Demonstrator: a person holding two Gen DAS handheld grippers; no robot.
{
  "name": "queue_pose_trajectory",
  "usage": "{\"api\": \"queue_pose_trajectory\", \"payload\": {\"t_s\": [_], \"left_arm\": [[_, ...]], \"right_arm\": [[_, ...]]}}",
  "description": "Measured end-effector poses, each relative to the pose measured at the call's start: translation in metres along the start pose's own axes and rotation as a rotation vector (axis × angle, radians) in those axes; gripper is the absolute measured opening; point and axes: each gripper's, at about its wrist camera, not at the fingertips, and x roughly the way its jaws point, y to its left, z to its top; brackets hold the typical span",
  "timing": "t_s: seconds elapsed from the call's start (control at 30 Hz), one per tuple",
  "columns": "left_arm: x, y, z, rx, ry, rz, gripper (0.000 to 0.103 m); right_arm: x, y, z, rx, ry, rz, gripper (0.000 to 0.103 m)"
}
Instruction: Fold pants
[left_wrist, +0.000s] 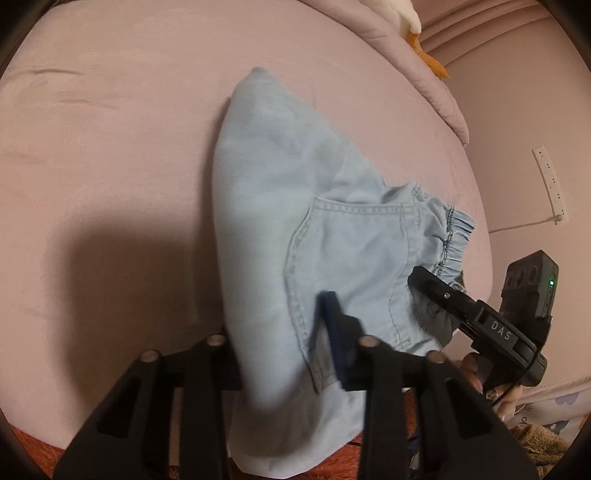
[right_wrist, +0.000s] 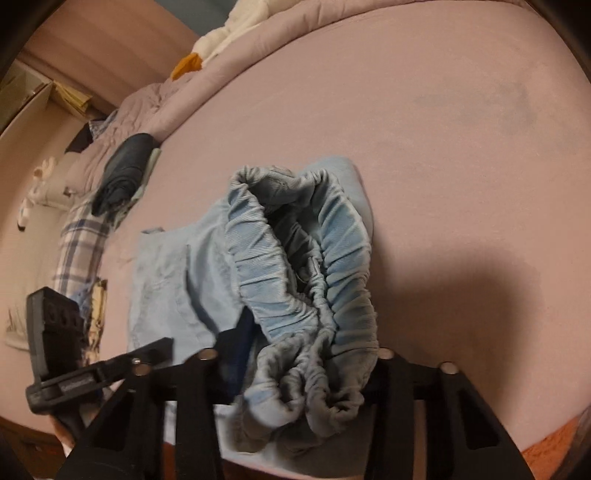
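Note:
Light blue pants (left_wrist: 266, 192) lie folded on the pink bed sheet (left_wrist: 110, 166), back pocket up, with the elastic waistband (left_wrist: 454, 236) to the right. My left gripper (left_wrist: 277, 325) is shut on the near edge of the pants; the cloth hides its left finger and hangs down in front. My right gripper (right_wrist: 306, 332) is shut on the bunched waistband (right_wrist: 310, 266), which drapes over its fingers. The right gripper (left_wrist: 439, 291) also shows in the left wrist view, clamped on the waistband corner. In the right wrist view the left gripper (right_wrist: 155, 349) sits at the pants' left edge.
A pink quilt (right_wrist: 155, 96) and a white plush toy (right_wrist: 240, 26) lie at the head of the bed. A dark folded garment (right_wrist: 123, 173) and plaid cloth (right_wrist: 79, 243) rest along the bed's left side. A power strip (left_wrist: 550, 184) hangs on the wall. A hand (left_wrist: 476, 369) holds the right gripper.

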Motion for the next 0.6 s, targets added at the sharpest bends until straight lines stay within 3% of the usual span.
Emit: {"api": "queue_pose_trajectory", "payload": {"t_s": [0.07,0.33,0.47,0.6], "left_arm": [[-0.012,-0.002,-0.003,0.001,-0.011,-0.022,0.015],[-0.076,-0.013,0.018,0.079,-0.149,-0.049,0.015],[-0.082,0.000,0.041,0.091,-0.197,0.017,0.015],[-0.075,0.025,0.060,0.087,-0.217,0.088,0.015]], "right_arm": [[-0.008,0.009,-0.003,-0.010,-0.019,-0.008,0.037],[-0.035,0.054,0.019,-0.098,-0.104,0.064,0.037],[-0.009,0.069,0.042,-0.098,-0.092,0.075,0.037],[0.031,0.084,0.056,-0.128,-0.050,0.026,0.037]]}}
